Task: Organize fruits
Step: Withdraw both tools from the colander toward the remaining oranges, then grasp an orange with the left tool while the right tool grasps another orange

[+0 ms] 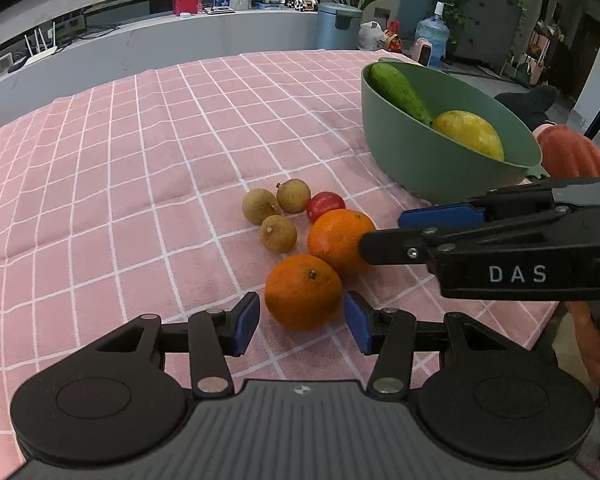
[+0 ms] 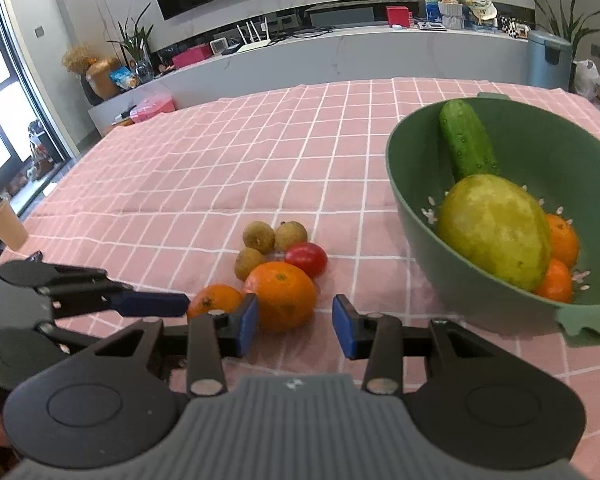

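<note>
Pink checked tablecloth (image 1: 140,152) is covering the table, with a green bowl (image 1: 420,160) sitting on it as the landmark. Loose fruit cluster is lying on the cloth just left of and nearer than the bowl: three brown longans (image 1: 278,208), a small red tomato (image 1: 326,204), and two oranges. The near orange (image 1: 303,292) is sitting between the left gripper (image 1: 302,322)'s blue pads (image 1: 246,324), jaws spread wide, pads just beside the fruit on either side but not visibly pressing it, so released. The far orange (image 1: 338,240) is lying closer to the bowl, touching the tomato and the near orange. The right gripper (image 2: 294,326) is also standing released, jaws apart; in its own view the far orange (image 2: 282,296) is sitting just ahead of its left pad, not clamped. In the left wrist view the right gripper (image 1: 384,228) is reaching in from the bowl side, one black finger overlapping the far orange's edge, the other blue pad up nearer the bowl; contact cannot be told. The bowl is holding a green cucumber (image 2: 466,140) leaning up against the far wall, a big yellow-green mango (image 2: 496,232) in front of it, and two small oranges (image 2: 560,260) tucked under the mango by the near rim. In the right wrist view the left gripper (image 2: 152,304) is showing far from the bowl, its blue pad just beside the near orange (image 2: 214,300).
</note>
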`<state>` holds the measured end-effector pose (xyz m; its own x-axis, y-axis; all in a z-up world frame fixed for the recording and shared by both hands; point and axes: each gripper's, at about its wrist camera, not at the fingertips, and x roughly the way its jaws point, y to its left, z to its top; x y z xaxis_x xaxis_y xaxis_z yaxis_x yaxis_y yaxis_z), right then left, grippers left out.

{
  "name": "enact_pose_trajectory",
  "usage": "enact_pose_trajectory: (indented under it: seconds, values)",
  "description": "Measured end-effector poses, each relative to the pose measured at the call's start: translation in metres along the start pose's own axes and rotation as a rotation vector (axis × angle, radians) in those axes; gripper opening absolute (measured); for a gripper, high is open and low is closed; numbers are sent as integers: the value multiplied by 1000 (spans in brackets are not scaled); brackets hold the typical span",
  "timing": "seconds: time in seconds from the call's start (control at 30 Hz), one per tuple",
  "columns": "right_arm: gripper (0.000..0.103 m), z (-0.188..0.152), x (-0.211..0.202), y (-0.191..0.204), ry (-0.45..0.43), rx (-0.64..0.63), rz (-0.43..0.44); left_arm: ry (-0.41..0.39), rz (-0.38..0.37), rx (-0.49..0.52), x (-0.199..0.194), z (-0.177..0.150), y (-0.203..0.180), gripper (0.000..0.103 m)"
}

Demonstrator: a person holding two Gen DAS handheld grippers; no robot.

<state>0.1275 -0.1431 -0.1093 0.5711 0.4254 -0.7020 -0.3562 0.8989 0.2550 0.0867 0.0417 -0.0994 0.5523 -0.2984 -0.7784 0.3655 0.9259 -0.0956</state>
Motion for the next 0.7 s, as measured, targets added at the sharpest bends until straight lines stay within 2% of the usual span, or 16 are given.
enact_pose_trajectory:
  seconds: [0.17, 0.33, 0.53, 0.6, 0.7]
  values:
    - [40, 2, 9, 1, 3, 23, 27, -21, -2, -2, 1, 0, 1, 52]
    - [47, 3, 17, -1, 16, 58, 48, -33, -14, -11, 3, 0, 2, 51]
    - [47, 3, 24, -5, 25, 96, 65, -32, -29, -35, 4, 1, 5, 50]
    - [42, 3, 25, -5, 26, 94, 62, -32, -27, -33, 3, 1, 4, 50]
    - [40, 2, 24, -4, 22, 86, 56, -34, -12, -18, 2, 0, 0, 49]
